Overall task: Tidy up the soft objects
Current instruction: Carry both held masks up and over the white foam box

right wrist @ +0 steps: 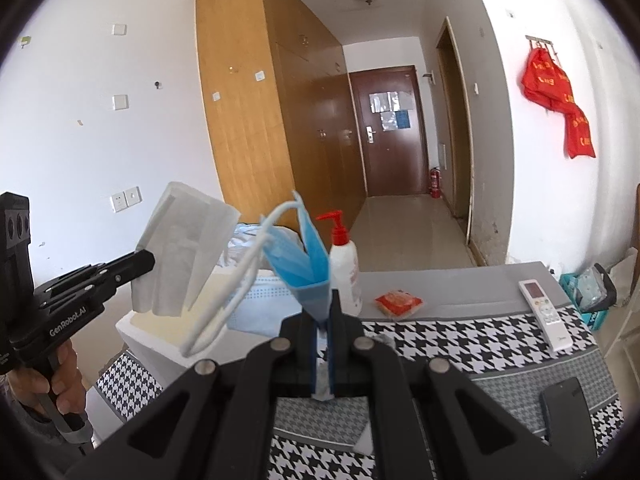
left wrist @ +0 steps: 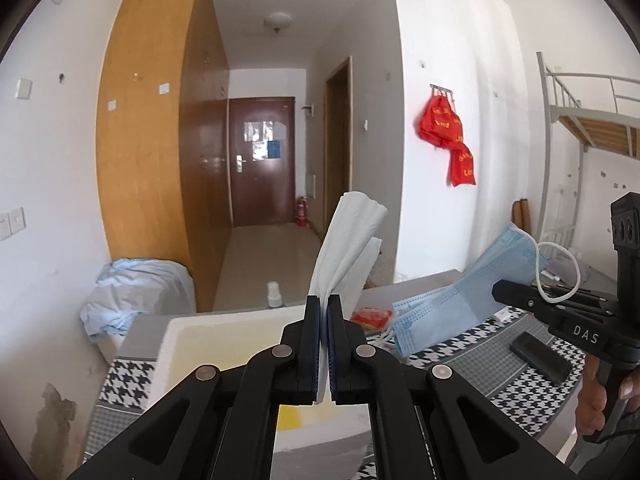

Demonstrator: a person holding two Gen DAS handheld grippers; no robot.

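My left gripper [left wrist: 324, 312] pinches a folded white tissue [left wrist: 349, 240] that stands up above the houndstooth cloth [left wrist: 472, 360], while to the right my right gripper [left wrist: 498, 291] holds a blue face mask [left wrist: 468, 296] beside it.

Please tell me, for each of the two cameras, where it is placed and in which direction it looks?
Left wrist: on the left gripper, looking along its jaws, shut on a white tissue, toward the corridor door; the right gripper shows at right.
Right wrist: on the right gripper, shut on a blue mask, facing likewise; the left gripper and hand show.
Shared: door, red packet.
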